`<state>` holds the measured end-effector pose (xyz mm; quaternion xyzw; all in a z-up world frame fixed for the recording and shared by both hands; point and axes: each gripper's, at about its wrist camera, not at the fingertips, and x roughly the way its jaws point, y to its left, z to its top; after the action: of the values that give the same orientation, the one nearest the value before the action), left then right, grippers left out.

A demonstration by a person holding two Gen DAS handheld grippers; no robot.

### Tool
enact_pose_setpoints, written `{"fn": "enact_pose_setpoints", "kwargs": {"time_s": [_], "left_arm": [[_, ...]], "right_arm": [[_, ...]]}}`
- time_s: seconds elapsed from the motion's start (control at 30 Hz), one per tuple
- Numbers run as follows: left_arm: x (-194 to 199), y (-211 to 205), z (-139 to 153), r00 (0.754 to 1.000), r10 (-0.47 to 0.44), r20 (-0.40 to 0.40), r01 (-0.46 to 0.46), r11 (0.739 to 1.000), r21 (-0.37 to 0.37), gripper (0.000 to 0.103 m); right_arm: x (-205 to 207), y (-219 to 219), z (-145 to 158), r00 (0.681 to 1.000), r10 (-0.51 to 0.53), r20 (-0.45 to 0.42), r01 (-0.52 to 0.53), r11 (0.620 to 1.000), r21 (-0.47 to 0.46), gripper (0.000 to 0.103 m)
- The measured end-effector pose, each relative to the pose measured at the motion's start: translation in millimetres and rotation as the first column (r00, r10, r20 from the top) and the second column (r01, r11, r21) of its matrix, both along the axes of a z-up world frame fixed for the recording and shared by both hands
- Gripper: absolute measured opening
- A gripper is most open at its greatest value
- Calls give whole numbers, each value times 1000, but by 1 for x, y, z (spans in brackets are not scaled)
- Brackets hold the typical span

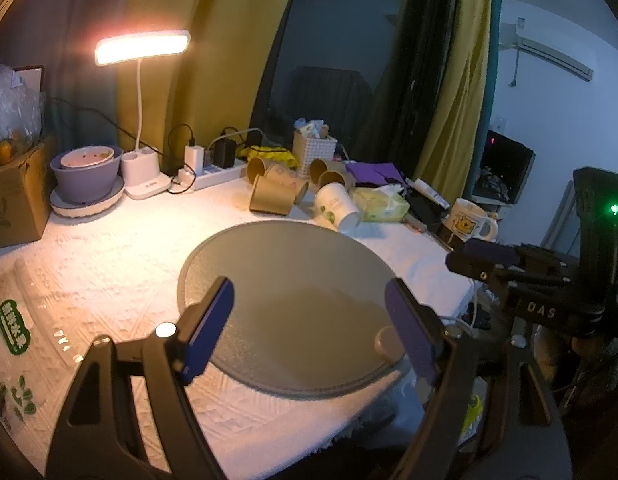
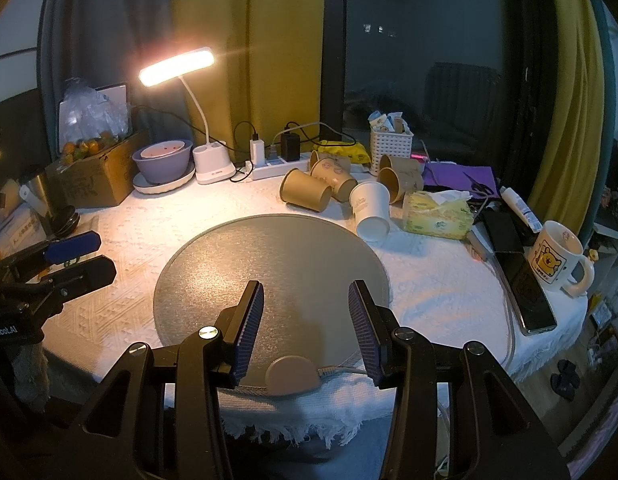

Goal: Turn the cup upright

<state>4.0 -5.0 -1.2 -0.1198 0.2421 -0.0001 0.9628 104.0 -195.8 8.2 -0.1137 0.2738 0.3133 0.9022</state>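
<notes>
A white paper cup (image 2: 371,211) lies tipped over at the far edge of the round grey mat (image 2: 269,264), behind it several brown paper cups (image 2: 307,190) lie on their sides. The white cup (image 1: 336,205) and brown cups (image 1: 271,196) also show in the left wrist view, beyond the mat (image 1: 285,288). My left gripper (image 1: 309,324) is open and empty over the mat's near part. My right gripper (image 2: 307,326) is open and empty over the mat's near edge. The left gripper also shows at the left of the right wrist view (image 2: 75,258).
A lit desk lamp (image 2: 207,152), a purple bowl on a plate (image 2: 163,166), a cardboard box (image 2: 97,176), a power strip (image 2: 277,166), a white basket (image 2: 391,146), a tissue pack (image 2: 437,216), a bear mug (image 2: 557,260) and a phone (image 2: 527,292) ring the white-clothed table (image 2: 121,232).
</notes>
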Motion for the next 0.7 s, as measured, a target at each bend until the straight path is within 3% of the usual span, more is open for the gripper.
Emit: {"fn": "enact_pose_setpoints", "kwargs": {"time_s": [0.27,0.7], "left_arm": [[16,-1,-4,1000,-6,-25,6,1000,4,79],[87,-9,-12,992,-34,-125,38,999,31,79]], "right_arm": [[16,-4,-3,1000,1,-4,-1,1000,-4,47],[79,-6,-17,998,-24,-58,23,1000,-2,47]]}}
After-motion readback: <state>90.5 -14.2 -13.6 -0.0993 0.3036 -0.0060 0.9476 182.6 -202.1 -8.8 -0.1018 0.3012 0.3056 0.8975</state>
